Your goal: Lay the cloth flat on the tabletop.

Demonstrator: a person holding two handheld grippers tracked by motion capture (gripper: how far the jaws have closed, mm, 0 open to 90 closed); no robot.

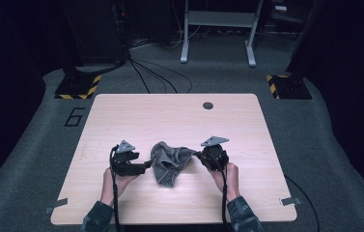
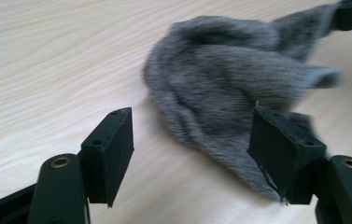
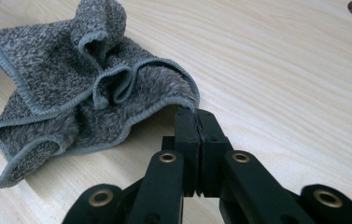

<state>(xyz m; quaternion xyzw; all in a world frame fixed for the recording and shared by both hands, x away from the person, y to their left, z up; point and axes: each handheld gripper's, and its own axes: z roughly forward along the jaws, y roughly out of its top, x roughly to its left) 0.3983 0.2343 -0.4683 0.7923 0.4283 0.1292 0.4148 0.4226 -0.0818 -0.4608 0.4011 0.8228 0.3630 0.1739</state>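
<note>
A small grey terry cloth [image 1: 167, 163] with a stitched, lighter grey hem lies crumpled on the pale wooden surface [image 1: 179, 116], near its front middle. It is bunched into soft folds rather than spread flat: in the right gripper view [image 3: 78, 88] one fold stands up as a rounded hump at the far side, two hemmed edges curl into loops at the centre, and a flatter flap trails toward the near left. One corner is drawn out to a point, lifted slightly off the surface. The pile looks fuzzy and mottled.
</note>
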